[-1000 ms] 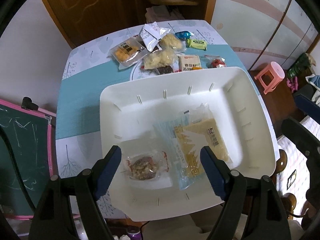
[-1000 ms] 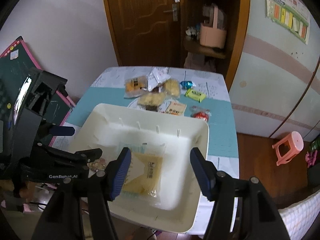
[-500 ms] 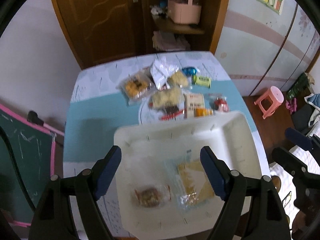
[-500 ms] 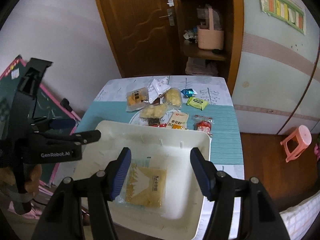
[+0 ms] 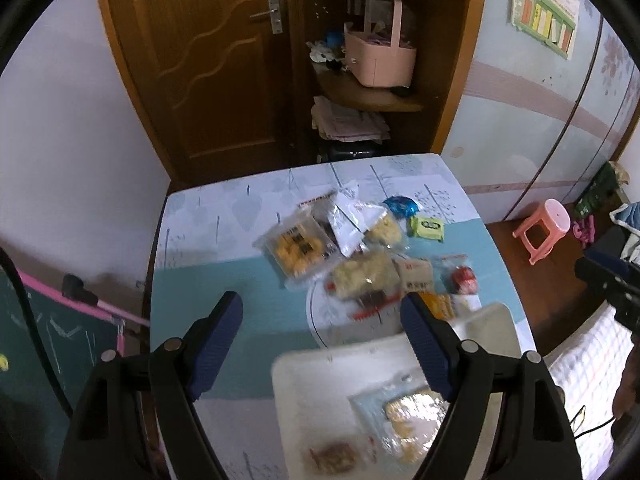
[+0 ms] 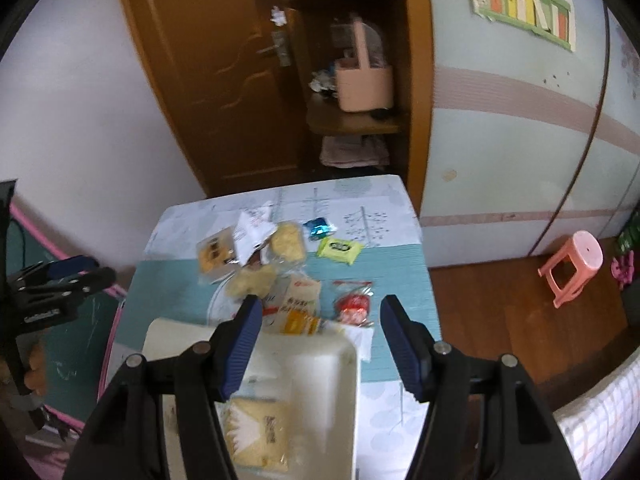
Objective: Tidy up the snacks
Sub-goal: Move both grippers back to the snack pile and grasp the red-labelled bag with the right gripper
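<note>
Both grippers had been pulled up and back from the tray over the last second, so more of the pile was brought into view. Closest in, the left gripper (image 5: 322, 334) was held wide with nothing between its pads, and the right gripper (image 6: 320, 338) was held about half open, also with nothing carried. Right under them the white tray (image 5: 316, 364) was seen with two packs already dropped in: a yellow cracker pack (image 6: 256, 436) and a small brown snack (image 5: 332, 456).

Just past the tray's far rim, the loose snacks (image 5: 360, 256) were left heaped on the table (image 5: 224, 280), partly overlapping each other. A red-wrapped candy (image 6: 354, 304) was sitting almost straight ahead of the right gripper, and a green packet (image 6: 340, 249) and a blue one (image 6: 318, 227) were found further back.

Risk-wise, since the wrappers were stacked and slippery, two could probably get pinched at once, or one could be shoved off the table edge. The views were also pretty blurred, so a reach could be misjudged.
</note>
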The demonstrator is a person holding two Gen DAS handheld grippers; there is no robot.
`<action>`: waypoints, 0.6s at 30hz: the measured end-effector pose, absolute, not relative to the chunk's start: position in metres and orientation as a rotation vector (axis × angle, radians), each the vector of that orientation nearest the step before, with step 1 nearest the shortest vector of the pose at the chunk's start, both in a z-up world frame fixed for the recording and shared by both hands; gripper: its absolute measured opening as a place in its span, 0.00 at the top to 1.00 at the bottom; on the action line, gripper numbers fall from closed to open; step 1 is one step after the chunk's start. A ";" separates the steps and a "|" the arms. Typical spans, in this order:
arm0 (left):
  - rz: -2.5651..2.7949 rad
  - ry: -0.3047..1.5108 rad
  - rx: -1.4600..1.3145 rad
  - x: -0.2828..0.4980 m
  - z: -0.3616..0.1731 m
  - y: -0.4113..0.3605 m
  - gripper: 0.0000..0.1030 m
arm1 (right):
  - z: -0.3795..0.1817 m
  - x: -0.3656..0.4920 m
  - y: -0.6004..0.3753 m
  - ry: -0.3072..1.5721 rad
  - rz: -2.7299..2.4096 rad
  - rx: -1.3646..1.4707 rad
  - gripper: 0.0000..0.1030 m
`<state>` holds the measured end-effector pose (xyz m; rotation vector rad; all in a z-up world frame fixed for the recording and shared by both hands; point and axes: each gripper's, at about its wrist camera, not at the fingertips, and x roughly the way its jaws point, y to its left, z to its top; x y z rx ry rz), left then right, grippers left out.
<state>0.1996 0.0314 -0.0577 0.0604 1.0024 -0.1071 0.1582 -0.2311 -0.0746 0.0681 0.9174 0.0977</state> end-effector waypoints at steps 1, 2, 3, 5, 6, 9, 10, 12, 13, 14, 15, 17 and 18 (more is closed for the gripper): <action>-0.111 1.010 0.067 0.208 -0.059 0.033 0.22 | -0.076 0.168 -0.235 0.929 0.086 0.076 0.40; -0.113 1.015 0.074 0.217 -0.061 0.033 0.22 | -0.078 0.175 -0.237 0.939 0.079 0.081 0.40; -0.119 1.020 0.083 0.230 -0.063 0.033 0.22 | -0.081 0.183 -0.240 0.950 0.070 0.084 0.40; -0.118 1.028 0.097 0.249 -0.068 0.031 0.22 | -0.087 0.201 -0.246 0.977 0.045 0.091 0.40; -0.124 1.031 0.099 0.260 -0.070 0.029 0.22 | -0.091 0.210 -0.250 0.997 0.029 0.100 0.40; -0.148 1.056 0.082 0.301 -0.081 0.023 0.22 | -0.103 0.233 -0.261 1.042 0.002 0.126 0.40; -0.160 1.065 0.072 0.311 -0.086 0.019 0.22 | -0.108 0.242 -0.264 1.058 -0.014 0.126 0.40; -0.174 1.089 0.059 0.333 -0.098 0.011 0.22 | -0.120 0.254 -0.268 1.090 -0.032 0.121 0.40; -0.181 1.098 0.055 0.341 -0.104 0.006 0.22 | -0.125 0.258 -0.269 1.104 -0.036 0.119 0.40; -0.188 1.108 0.054 0.348 -0.110 0.002 0.22 | -0.135 0.265 -0.268 1.136 -0.038 0.117 0.40; -0.194 1.125 0.054 0.359 -0.119 -0.004 0.22 | -0.144 0.271 -0.267 1.162 -0.037 0.117 0.40; -0.202 1.155 0.055 0.371 -0.134 -0.013 0.22 | -0.162 0.280 -0.264 1.207 -0.040 0.112 0.40; -0.204 1.175 0.053 0.378 -0.142 -0.018 0.22 | -0.169 0.283 -0.261 1.228 -0.038 0.108 0.40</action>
